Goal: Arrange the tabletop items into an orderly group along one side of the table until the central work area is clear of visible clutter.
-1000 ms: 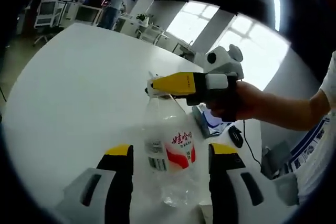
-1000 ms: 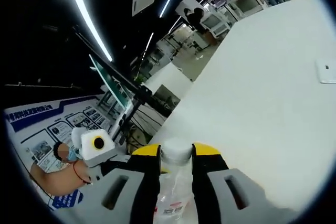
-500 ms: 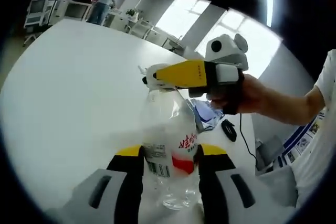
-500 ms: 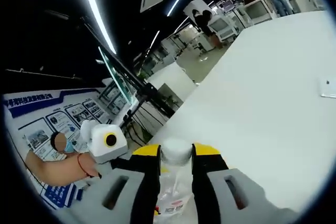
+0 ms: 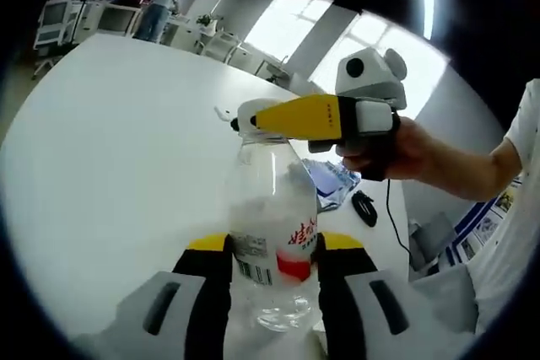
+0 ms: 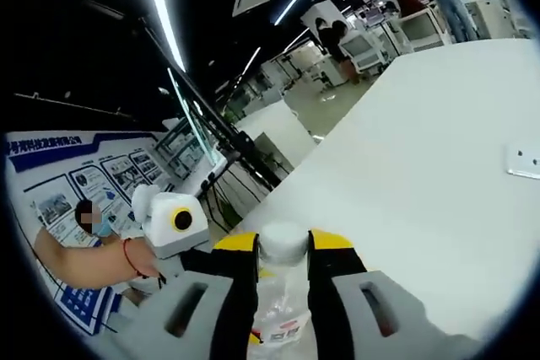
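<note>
A: Left gripper view: where was the bottle (image 5: 268, 242)?

B: Upright on the white surface (image 5: 110, 158), its body clenched between the left gripper (image 5: 270, 246) jaws; the right gripper (image 5: 253, 117), reaching in level from the right, pinched its cap (image 6: 283, 242).

A: Step in hand?

B: Apparently a two-gripper hold before relocation. The next move probably called for carrying it, kept upright, toward the surface's edge

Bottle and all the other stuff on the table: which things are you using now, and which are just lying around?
Using now:
- clear water bottle, held at its body by the left gripper
- its white cap, pinched by the right gripper

Lying around:
- black mouse
- blue-printed papers
- small white plate-like thing on the white table
</note>
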The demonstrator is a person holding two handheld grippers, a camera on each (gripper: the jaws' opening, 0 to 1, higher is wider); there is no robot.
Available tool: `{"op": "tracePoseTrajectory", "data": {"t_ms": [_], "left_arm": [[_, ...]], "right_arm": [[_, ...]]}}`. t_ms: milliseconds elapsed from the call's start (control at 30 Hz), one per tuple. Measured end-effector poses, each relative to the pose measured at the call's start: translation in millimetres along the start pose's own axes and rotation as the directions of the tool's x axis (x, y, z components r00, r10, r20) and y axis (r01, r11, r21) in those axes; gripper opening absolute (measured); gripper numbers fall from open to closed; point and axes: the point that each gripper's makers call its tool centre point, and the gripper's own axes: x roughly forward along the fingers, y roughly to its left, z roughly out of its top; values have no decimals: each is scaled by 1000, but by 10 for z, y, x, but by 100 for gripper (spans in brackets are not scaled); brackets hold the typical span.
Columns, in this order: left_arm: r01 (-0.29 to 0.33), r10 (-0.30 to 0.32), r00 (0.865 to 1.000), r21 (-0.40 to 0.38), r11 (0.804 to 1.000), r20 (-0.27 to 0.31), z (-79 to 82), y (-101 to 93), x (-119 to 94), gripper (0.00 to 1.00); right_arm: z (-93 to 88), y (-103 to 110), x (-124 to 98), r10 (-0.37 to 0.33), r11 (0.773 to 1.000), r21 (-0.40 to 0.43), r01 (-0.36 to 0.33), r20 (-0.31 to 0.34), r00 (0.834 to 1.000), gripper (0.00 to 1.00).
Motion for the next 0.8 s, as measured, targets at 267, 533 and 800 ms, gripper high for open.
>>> {"op": "tracePoseTrajectory", "data": {"t_ms": [267,533,800], "left_arm": [[23,-23,1000,4,1000,12,101,-118,63,38],[42,-42,999,20,999,22,211,-237,161,37],[68,-69,997,39,997,29,288,-367,239,37]], "right_arm": [[76,87,-163,-10,999,-47,10,8,1000,19],[115,113,-376,-29,997,-69,31,25,999,18],[188,131,-536,-46,994,-97,51,59,997,18]]}}
